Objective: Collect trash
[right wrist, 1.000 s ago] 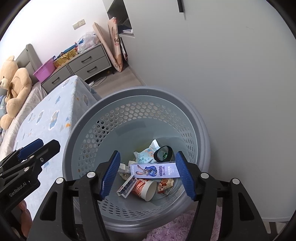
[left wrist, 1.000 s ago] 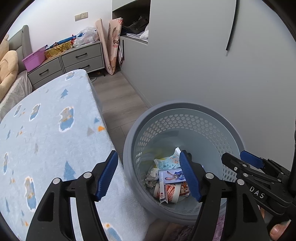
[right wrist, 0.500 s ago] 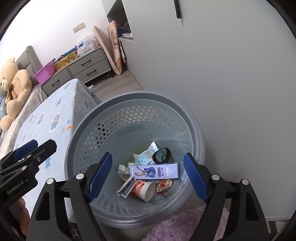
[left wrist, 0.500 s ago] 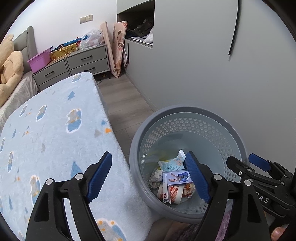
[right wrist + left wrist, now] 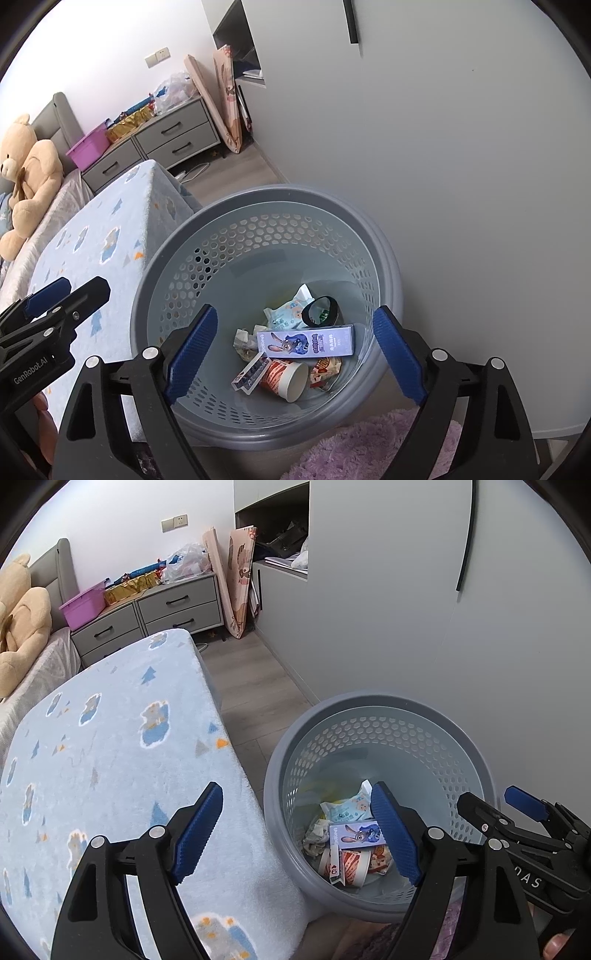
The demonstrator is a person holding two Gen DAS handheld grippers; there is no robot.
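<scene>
Hovering above the perforated grey bin (image 5: 380,236), both tools, right tool (image 5: 293,352) and left tool (image 5: 297,836), gape empty; swinging low risks tipping the bin, spilling the toothpaste box (image 5: 306,341).

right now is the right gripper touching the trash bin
Apart. The right wrist view shows the right gripper open above the bin, holding nothing.

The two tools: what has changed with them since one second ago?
Both have drawn up and back from the grey basket, and the right tool has opened wider. Neither took or dropped anything. The left tool stays open; the blue carton, paper cup and wrappers lie unmoved.
</scene>
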